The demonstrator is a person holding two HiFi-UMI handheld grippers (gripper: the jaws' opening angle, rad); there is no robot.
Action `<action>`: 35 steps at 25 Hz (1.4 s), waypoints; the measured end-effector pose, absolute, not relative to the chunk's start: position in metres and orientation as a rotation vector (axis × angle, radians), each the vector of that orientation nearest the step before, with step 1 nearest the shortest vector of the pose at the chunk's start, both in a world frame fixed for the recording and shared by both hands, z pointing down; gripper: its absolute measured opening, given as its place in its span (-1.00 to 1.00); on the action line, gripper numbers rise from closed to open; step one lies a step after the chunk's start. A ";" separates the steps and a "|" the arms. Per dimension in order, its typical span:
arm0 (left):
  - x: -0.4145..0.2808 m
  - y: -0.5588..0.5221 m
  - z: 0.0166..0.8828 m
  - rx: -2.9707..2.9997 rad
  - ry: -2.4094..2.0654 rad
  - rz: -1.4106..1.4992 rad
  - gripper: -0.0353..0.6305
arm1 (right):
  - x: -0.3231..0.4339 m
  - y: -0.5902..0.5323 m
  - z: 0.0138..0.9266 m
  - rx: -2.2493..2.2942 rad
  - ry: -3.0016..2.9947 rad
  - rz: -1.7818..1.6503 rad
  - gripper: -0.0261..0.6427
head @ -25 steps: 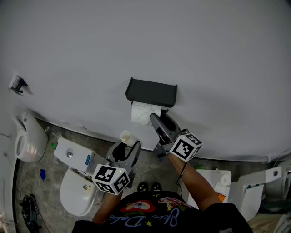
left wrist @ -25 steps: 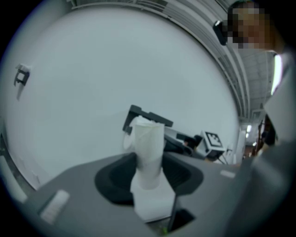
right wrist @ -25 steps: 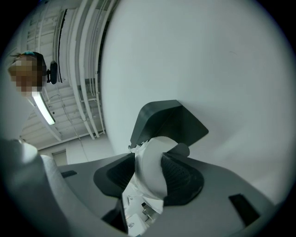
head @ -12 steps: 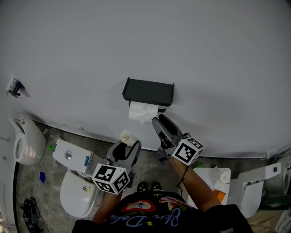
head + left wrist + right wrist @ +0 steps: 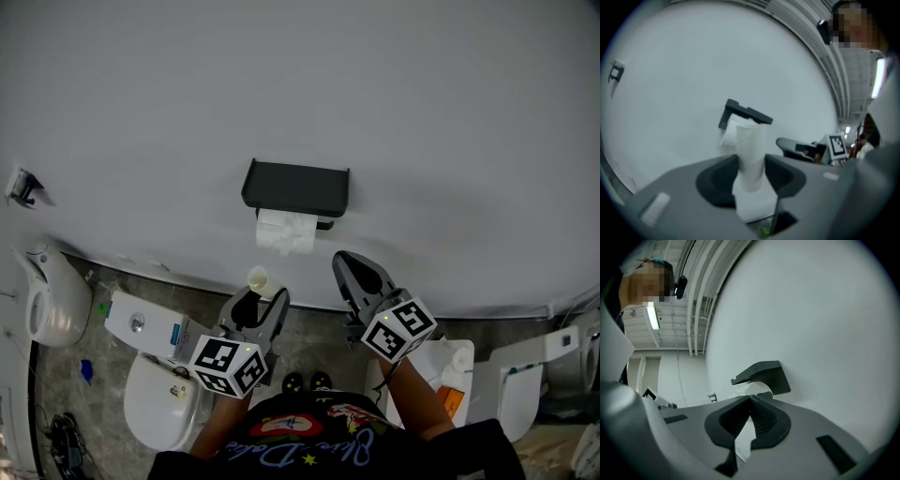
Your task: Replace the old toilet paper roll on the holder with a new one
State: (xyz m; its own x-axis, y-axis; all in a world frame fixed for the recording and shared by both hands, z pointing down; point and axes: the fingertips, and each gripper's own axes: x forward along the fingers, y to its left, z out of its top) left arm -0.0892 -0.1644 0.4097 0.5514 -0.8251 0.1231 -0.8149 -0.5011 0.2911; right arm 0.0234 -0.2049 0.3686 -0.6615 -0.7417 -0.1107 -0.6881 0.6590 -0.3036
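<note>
We wear a black shirt (image 5: 309, 448) with a red-and-yellow print and light blue script. Our left gripper (image 5: 260, 298) and right gripper (image 5: 343, 260) are grey with black pads, each bearing a white cube (image 5: 230, 367) of black square markers.

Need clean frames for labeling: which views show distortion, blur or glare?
Head view: dim, flat light, sharp. Left gripper view: fisheye bending, black corners, the held roll slightly soft. Right gripper view: same fisheye, bright ceiling lamp, holder sharp.

Your head view was dim and flat: the grey wall (image 5: 450, 112) evenly lit, soft shadow beneath the holder (image 5: 296, 186). Your gripper views bulged, black at corners, foreground blurred; a ceiling strip light (image 5: 653, 317) glared.
</note>
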 end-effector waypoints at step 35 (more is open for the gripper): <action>-0.085 -0.179 0.408 2.482 -1.350 -0.042 -0.36 | 0.028 -0.219 0.372 -1.259 2.666 -0.308 -0.88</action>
State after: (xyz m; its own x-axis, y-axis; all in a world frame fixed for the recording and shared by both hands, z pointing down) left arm -0.0852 -0.1793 0.4080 0.5540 -0.8233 0.1231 -0.8141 -0.5049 0.2868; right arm 0.0277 -0.2194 0.3725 -0.6262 -0.7764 -0.0713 -0.7397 0.6206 -0.2601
